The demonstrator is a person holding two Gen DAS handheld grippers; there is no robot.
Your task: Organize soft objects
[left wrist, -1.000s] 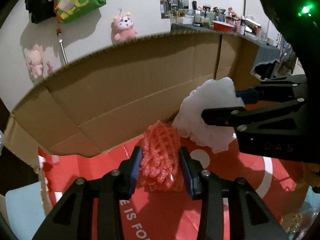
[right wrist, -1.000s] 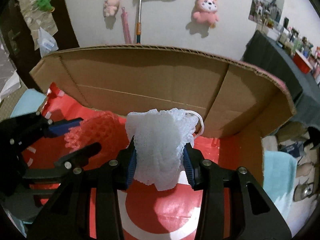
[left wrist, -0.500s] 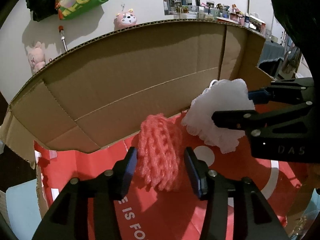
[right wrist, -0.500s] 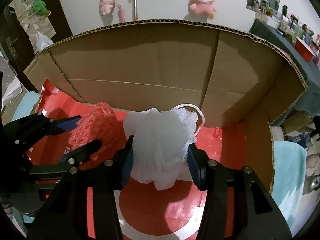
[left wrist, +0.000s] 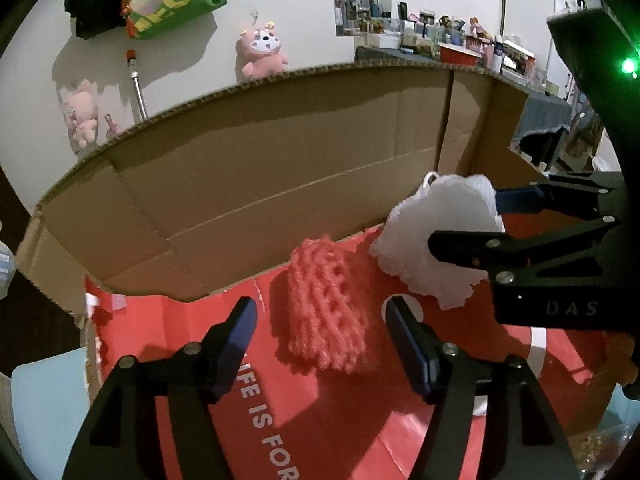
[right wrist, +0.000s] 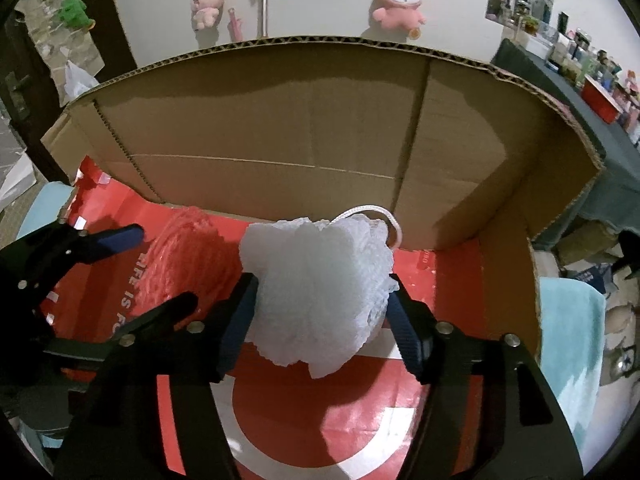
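Foam net and mesh puff between my jaws.
My left gripper (left wrist: 318,322) has just been opening; the pink foam net (left wrist: 326,308) lies free between its jaws on the red box floor (left wrist: 192,320). My right gripper (right wrist: 320,304), also just opening, brackets the white mesh puff (right wrist: 316,288); pads apparently touching.

net sleeve (left wrist: 326,312) in box (left wrist: 248,184) | mesh pouf (left wrist: 444,236) just right of it | both before rear wall
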